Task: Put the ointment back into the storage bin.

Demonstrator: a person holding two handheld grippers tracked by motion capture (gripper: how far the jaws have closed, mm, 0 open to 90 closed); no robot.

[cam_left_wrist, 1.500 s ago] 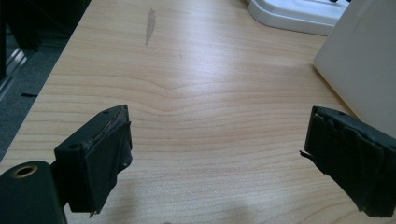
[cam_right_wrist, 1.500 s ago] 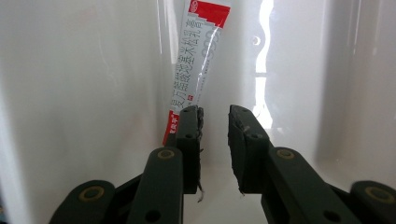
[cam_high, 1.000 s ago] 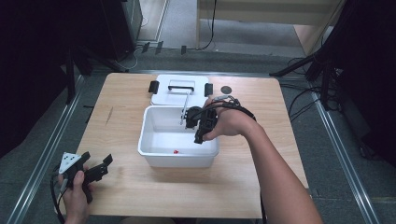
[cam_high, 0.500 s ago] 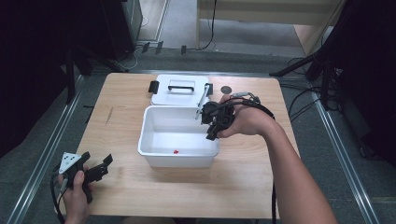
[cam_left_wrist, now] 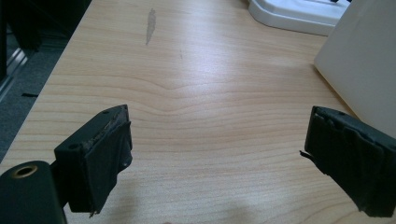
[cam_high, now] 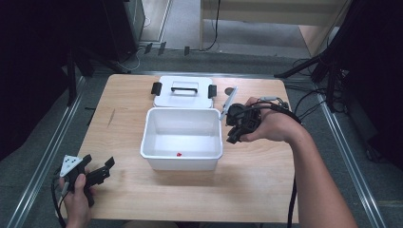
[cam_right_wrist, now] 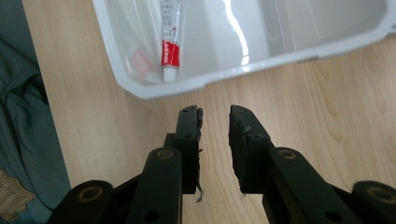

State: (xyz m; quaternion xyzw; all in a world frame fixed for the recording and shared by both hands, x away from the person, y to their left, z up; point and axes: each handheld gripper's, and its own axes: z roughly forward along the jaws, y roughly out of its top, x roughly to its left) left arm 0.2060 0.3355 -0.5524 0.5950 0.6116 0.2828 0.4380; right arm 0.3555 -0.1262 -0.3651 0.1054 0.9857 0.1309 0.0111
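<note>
A white plastic bin (cam_high: 148, 142) stands open in the middle of the table. Inside it lies a white toothpaste tube with a red band (cam_right_wrist: 170, 35); its red end (cam_high: 179, 155) rests near the bin's front wall. My right gripper (cam_high: 234, 136) hovers just outside the bin's right wall, over bare wood. Its jaws are shut to a thin gap with nothing between them (cam_right_wrist: 215, 121). My left gripper (cam_high: 100, 164) rests at the table's front left corner, well away from the bin. Its jaws are open wide and empty (cam_left_wrist: 217, 154).
The bin's white lid (cam_high: 184, 91), with a black handle and side clips, lies flat behind the bin. A small dark round object (cam_high: 229, 90) sits to the right of the lid. Bare wooden table (cam_high: 256, 185) lies to the front and right.
My right gripper has moved from over the bin's inside to the right, past its right wall. The left gripper has stayed in place.
</note>
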